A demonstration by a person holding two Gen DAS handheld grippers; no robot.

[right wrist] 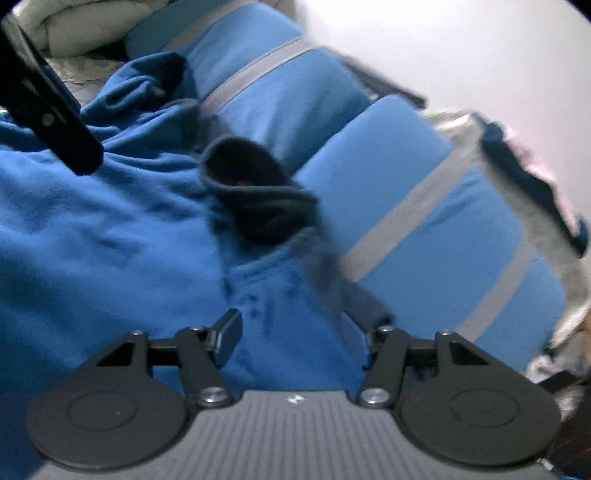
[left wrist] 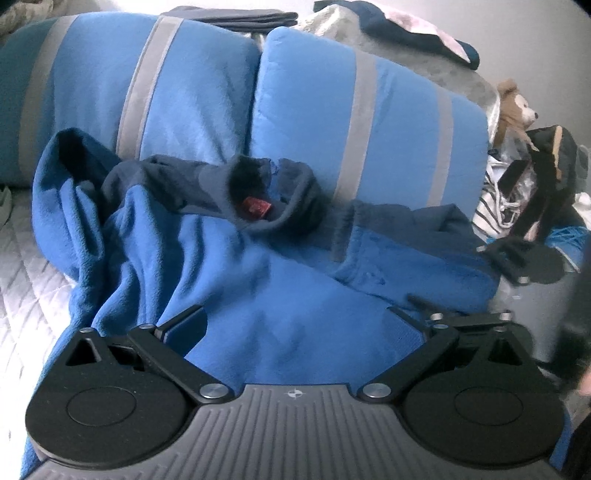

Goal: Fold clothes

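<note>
Fleece jacket [left wrist: 229, 258], bright blue with a dark navy collar [left wrist: 258, 195], lies spread and rumpled on the bed directly ahead of both tools, its collar end lying against two blue pillows with grey stripes [left wrist: 369, 122]. Left gripper [left wrist: 295, 325] — jaws standing wide apart, blue cloth lying between and beneath them, with nothing pinched as far as its own view shows. Right gripper [right wrist: 295, 332] — jaws likewise apart, not clamped; fabric fills the gap between them, but the pads do not press on it. In the right wrist view one finger of the left gripper shows as a dark bar at the upper left, over the cloth beyond the right gripper's left jaw. A small red tag [left wrist: 255, 208] sits inside the open collar, straight ahead of the left gripper. Beyond the pillows and to the right of the left gripper lie a heap of other laundry [left wrist: 388, 33] and a stuffed toy [left wrist: 513, 107]. Progress, as judged from the lay of the cloth: the garment is roughly laid out but wrinkled, the left sleeve [left wrist: 62, 177] bunched upward, and no clean fold line is visible. Smoothing, turning in the sleeves and doubling the body appear still to be done; the heap suggests further pieces wait.
</note>
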